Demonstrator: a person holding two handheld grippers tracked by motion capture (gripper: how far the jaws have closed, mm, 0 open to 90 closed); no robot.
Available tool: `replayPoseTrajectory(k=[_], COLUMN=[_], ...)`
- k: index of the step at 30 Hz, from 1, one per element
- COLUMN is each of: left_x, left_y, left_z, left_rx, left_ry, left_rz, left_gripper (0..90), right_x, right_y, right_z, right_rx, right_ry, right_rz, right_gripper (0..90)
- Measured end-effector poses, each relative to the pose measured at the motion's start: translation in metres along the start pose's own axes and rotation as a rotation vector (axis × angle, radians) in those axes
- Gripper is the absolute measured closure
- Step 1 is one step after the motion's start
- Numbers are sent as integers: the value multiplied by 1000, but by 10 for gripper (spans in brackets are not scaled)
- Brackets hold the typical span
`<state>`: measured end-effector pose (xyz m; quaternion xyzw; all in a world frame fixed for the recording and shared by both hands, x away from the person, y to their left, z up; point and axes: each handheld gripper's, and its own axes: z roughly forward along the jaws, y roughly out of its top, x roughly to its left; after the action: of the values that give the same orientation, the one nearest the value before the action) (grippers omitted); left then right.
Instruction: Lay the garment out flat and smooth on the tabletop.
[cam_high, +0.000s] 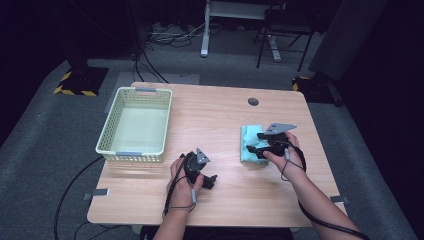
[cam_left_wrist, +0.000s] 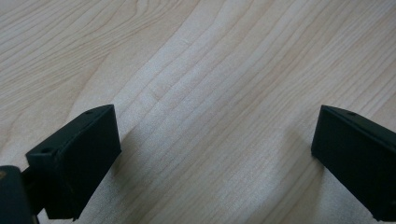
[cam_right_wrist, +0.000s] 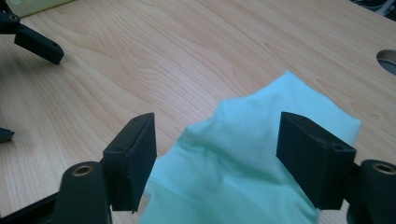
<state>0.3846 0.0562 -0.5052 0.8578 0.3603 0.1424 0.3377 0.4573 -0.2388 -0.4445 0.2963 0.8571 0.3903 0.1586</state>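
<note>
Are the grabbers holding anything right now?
No, nothing is held. The right gripper has its jaws open on either side of a raised fold of the green cloth, not pinching it. The left gripper is open over the bare table.

My right tool (cam_high: 256, 148) covers part of the cloth (cam_high: 248, 136); in its own view the cloth's near end runs off the bottom edge.

I count one light-green cloth (cam_high: 248, 142) on the bench (cam_high: 220, 120), one pale plastic basket (cam_high: 112, 127), and two claws: one left claw (cam_high: 212, 181), one right claw (cam_high: 252, 148). One round cable hole (cam_high: 253, 101) in the benchtop.
</note>
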Motion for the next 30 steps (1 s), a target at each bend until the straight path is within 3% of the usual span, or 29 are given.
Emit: replayPoseTrajectory(k=[10,15,18,22,30], left_x=[0,0,0,0,0], left_y=[0,0,0,0,0], left_z=[0,0,0,0,0], left_rx=[0,0,0,0,0], left_ry=[0,0,0,0,0], left_rz=[0,0,0,0,0], left_gripper=[14,14,14,15,15], right_x=[2,3,2,-2,-12], right_y=[1,3,2,3,6], right_z=[22,30,35,36,12], right_rx=[30,39,64,98,47], right_ry=[-9,-33,-55,-43,-43], right_rz=[9,4,7,-15,-11], right_gripper=[296,361,459,843,867])
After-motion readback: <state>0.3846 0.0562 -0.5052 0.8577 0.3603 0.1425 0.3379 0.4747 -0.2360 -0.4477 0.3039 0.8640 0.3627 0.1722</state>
